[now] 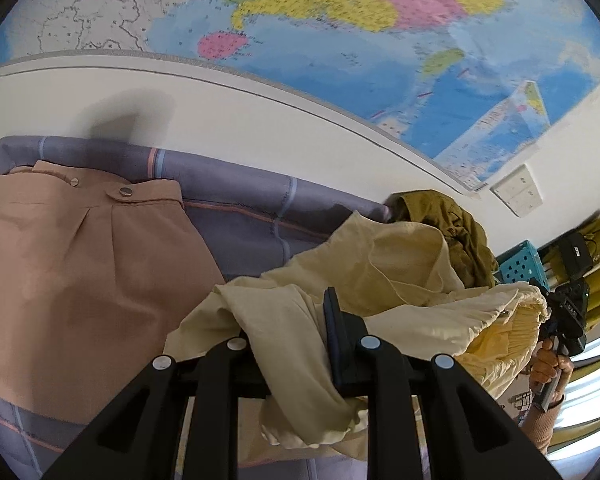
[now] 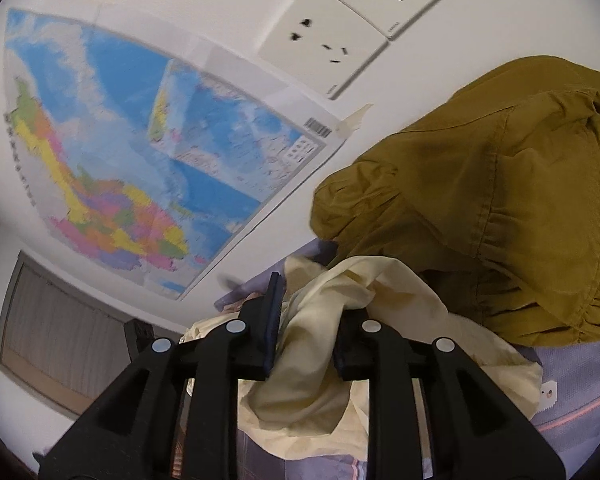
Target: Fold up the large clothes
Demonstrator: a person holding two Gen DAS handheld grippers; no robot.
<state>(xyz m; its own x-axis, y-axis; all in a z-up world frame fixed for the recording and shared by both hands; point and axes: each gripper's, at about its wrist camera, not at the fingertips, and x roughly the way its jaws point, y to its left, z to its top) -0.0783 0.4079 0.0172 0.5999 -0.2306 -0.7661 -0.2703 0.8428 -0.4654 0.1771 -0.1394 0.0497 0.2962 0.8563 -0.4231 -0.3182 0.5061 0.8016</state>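
Note:
A pale yellow garment point(image 1: 380, 276) hangs bunched between both grippers above the bed. My left gripper point(image 1: 290, 324) is shut on one part of it; the cloth drapes over the left finger and hides it. My right gripper point(image 2: 306, 320) is shut on another part of the yellow garment point(image 2: 340, 300), which spills down between the fingers. The right gripper and the hand holding it also show at the right of the left wrist view point(image 1: 564, 316). An olive-green garment point(image 2: 500, 208) lies crumpled just behind the yellow one, also seen in the left wrist view point(image 1: 452, 224).
A folded tan garment with snap buttons point(image 1: 72, 268) lies on the purple-grey checked bedsheet point(image 1: 240, 216) at the left. A wall map point(image 1: 340, 28) and wall sockets point(image 2: 324, 36) are behind. A teal crate point(image 1: 520, 266) stands at the far right.

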